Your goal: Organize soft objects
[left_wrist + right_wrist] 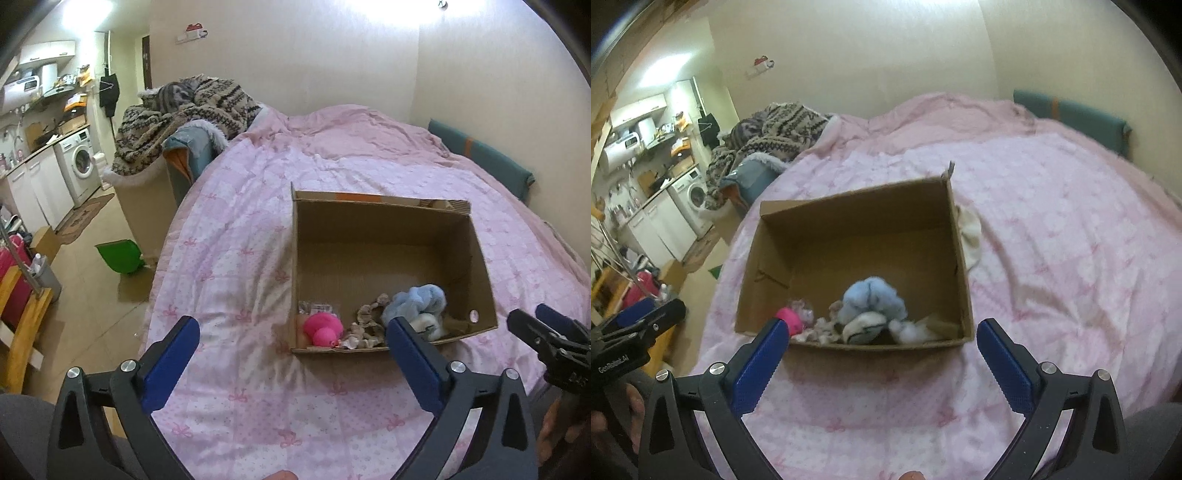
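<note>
An open cardboard box [388,236] stands on the pink bed. Along its near wall lie a pink plush [322,328], a beige scrunchie-like piece [369,321], a light blue fluffy toy [415,301] and a white soft item [428,325]. The box [849,236] shows the same things in the right wrist view: pink plush [790,319], blue toy [871,299], a striped white piece [864,326]. A cream cloth [971,236] lies on the bed against the box's right side. My left gripper [293,328] and right gripper [879,330] are both open and empty, just short of the box's near wall.
The pink quilt [240,280] covers the bed. A patterned blanket pile [192,114] sits on a chair by the bed's far left. A green bin [120,254] stands on the floor; kitchen units and a washing machine [79,162] are beyond. A teal cushion [1082,114] lies by the wall.
</note>
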The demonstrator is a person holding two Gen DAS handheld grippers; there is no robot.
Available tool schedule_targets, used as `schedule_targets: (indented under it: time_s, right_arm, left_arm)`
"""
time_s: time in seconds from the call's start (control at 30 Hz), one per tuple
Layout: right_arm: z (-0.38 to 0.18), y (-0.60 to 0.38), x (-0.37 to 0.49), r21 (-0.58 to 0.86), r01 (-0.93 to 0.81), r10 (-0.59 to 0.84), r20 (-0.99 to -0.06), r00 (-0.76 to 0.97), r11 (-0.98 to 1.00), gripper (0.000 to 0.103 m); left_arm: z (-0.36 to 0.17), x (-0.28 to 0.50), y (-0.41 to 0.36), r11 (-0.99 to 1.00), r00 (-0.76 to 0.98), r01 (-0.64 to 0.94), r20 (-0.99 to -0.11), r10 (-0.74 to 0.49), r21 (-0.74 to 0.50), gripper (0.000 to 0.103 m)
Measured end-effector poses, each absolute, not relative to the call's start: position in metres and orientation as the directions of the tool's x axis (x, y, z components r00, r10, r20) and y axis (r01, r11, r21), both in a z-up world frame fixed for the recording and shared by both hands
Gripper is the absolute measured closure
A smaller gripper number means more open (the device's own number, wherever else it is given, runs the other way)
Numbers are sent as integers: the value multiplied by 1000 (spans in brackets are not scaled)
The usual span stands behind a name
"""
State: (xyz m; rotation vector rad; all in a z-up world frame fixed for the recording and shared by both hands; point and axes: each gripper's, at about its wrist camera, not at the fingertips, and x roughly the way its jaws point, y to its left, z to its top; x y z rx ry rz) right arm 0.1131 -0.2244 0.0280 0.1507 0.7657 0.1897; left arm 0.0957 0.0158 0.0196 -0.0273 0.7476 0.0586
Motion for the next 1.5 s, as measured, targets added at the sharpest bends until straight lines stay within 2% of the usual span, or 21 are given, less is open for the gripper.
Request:
schedule_targets:
  time_s: [0.3, 0.77, 1.5]
  right_arm:
    - [26, -207, 110, 138, -164, 214, -667, 713, 977, 0]
    - [21, -211, 116, 144, -131, 194, -687, 700, 981, 0]
    - [22, -212, 115, 141, -120, 184, -684, 706, 983, 0]
  left_arm:
    - [14, 103, 20, 997, 726, -77, -687, 37, -27, 2]
    - [15, 99, 9, 1000, 736, -24, -677, 10, -11, 2]
    - [15, 98, 10, 1000, 733, -23, -681, 3, -21, 2]
